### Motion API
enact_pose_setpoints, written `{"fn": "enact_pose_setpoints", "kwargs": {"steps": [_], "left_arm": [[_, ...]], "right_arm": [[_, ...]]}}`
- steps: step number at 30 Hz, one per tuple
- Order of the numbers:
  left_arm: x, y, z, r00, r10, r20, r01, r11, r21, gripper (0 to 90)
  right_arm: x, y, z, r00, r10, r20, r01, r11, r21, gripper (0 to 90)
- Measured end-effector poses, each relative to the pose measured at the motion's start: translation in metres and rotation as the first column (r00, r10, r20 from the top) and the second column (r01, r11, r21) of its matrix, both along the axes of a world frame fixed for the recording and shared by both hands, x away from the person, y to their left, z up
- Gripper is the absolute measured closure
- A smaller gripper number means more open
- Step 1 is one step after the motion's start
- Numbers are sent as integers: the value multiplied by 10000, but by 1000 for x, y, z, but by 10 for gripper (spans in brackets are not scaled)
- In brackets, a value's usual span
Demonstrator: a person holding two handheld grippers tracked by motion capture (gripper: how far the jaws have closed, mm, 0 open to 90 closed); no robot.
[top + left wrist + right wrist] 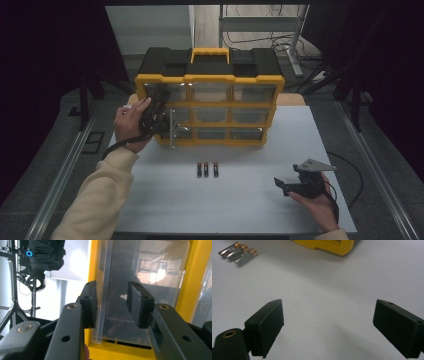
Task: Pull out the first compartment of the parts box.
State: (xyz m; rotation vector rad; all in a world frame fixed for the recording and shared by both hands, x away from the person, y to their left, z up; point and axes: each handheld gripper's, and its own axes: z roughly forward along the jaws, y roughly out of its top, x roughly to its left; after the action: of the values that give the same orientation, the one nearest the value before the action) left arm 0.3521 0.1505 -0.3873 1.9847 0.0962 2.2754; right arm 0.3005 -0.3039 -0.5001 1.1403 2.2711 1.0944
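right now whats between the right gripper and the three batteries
Nothing: in the right gripper view, bare white table runs from the open right gripper to the three batteries; the high view agrees.

tongs [328, 327]: jaws wide apart, nothing between | table [332, 285]: bare below | batteries [238, 253]: three, far-left | yellow organizer [329, 245]: top edge

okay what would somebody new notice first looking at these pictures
A yellow and black organizer box with clear drawers stands at the table's far edge. The left gripper has its jaws around the edge of a clear drawer. Three batteries lie mid-table, and the right gripper rests open nearby.
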Motion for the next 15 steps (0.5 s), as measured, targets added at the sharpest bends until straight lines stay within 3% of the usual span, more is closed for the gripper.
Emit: {"fn": "enact_pose_setpoints", "kwargs": {"steps": [5,15], "left_arm": [[0,-1,-1,9997,134,224,-139,9997,210,675],[0,-2,1,9987,255,452,-256,9997,11,781]], "right_arm": [[0,0,0,10000,-6,-1,6,10000,10,101],[0,0,0,10000,-1,12,1,10000,-3,101]]}}
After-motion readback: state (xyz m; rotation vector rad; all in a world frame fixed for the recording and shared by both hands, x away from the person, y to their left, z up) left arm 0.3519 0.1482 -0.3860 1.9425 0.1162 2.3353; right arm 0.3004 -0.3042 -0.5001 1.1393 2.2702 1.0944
